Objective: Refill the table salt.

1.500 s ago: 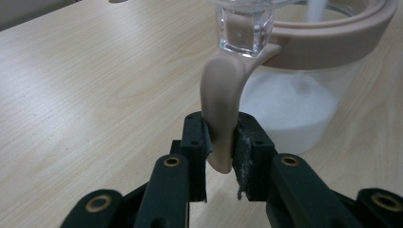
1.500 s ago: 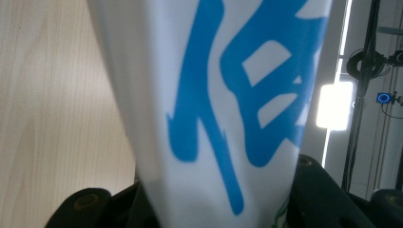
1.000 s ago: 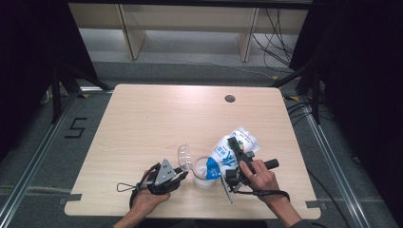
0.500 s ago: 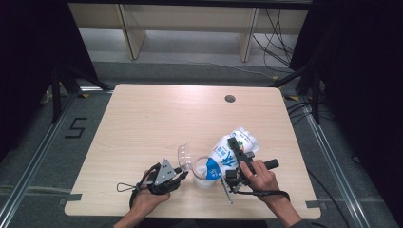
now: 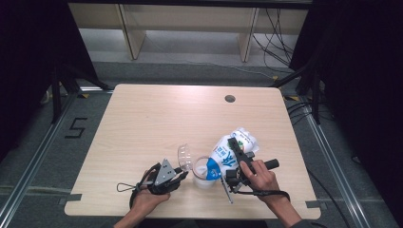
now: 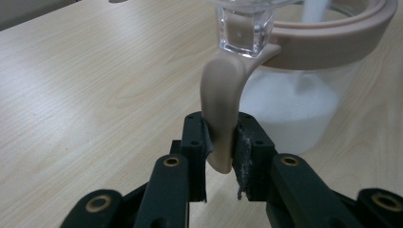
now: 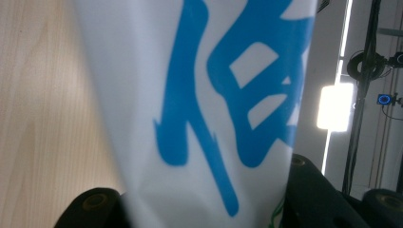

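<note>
A clear jar (image 5: 201, 175) with a beige rim (image 6: 332, 40) stands near the table's front edge, partly filled with white powder (image 6: 290, 107). Its clear lid (image 5: 184, 156) is swung open to the left. My left gripper (image 5: 178, 176) (image 6: 222, 159) is shut on the rim's beige tab (image 6: 219, 109), steadying the jar. A white bag with blue print (image 5: 229, 153) (image 7: 199, 104) is tilted with its mouth over the jar, and a thin white stream (image 6: 311, 9) falls in. My right gripper (image 5: 234, 142) (image 7: 199, 202) is shut on the bag's body.
The light wooden table (image 5: 157, 123) has a round cable hole (image 5: 230, 99) at the back right. Beyond it are shelf legs and cables on the floor. A floor marking "5" (image 5: 76, 127) lies to the left.
</note>
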Demonstrator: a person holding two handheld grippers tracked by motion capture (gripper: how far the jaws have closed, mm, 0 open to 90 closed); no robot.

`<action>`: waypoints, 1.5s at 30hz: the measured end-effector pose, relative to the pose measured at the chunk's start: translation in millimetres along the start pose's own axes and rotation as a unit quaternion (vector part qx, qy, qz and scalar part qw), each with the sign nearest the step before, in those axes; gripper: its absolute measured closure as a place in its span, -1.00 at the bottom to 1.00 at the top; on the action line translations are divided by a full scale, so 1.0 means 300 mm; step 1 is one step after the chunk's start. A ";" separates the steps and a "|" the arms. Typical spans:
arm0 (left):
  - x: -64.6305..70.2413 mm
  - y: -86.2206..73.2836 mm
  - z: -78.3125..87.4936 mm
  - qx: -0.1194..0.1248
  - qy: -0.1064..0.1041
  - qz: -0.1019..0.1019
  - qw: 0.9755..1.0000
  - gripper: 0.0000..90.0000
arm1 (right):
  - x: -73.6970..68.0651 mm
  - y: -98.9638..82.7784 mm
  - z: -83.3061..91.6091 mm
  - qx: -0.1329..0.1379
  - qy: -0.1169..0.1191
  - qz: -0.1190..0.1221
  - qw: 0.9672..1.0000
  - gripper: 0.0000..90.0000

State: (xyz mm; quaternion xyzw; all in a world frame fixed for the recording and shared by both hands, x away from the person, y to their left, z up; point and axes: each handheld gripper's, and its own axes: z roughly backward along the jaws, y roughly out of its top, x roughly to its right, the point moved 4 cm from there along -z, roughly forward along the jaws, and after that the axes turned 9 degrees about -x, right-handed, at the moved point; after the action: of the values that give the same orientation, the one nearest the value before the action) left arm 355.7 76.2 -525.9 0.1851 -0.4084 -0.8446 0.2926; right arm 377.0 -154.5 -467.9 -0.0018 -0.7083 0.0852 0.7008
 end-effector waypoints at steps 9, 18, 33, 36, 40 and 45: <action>0.000 0.000 0.000 0.000 0.000 -0.001 1.000 0.67 | 0.001 0.001 0.000 0.001 0.000 0.000 1.000 0.65; 0.000 0.000 0.000 -0.001 -0.001 -0.001 1.000 0.67 | 0.001 0.001 0.001 -0.001 0.002 0.001 1.000 0.66; 0.000 0.000 0.000 -0.001 0.000 -0.002 1.000 0.67 | 0.002 0.001 -0.001 0.002 0.000 0.005 1.000 0.67; 0.000 0.000 0.000 -0.001 0.000 -0.002 1.000 0.67 | 0.002 0.000 0.000 0.001 0.000 0.002 1.000 0.67; 0.000 0.000 0.000 0.000 0.000 -0.001 1.000 0.67 | 0.002 0.000 0.000 0.000 0.001 0.002 1.000 0.68; 0.000 0.000 0.000 -0.001 -0.001 -0.002 1.000 0.67 | 0.002 -0.001 0.000 0.000 0.000 0.003 1.000 0.68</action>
State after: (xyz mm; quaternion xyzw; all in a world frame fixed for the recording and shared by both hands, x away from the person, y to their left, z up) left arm 355.7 76.3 -525.8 0.1845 -0.4072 -0.8458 0.2912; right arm 377.1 -154.7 -467.4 -0.0040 -0.7085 0.0868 0.7003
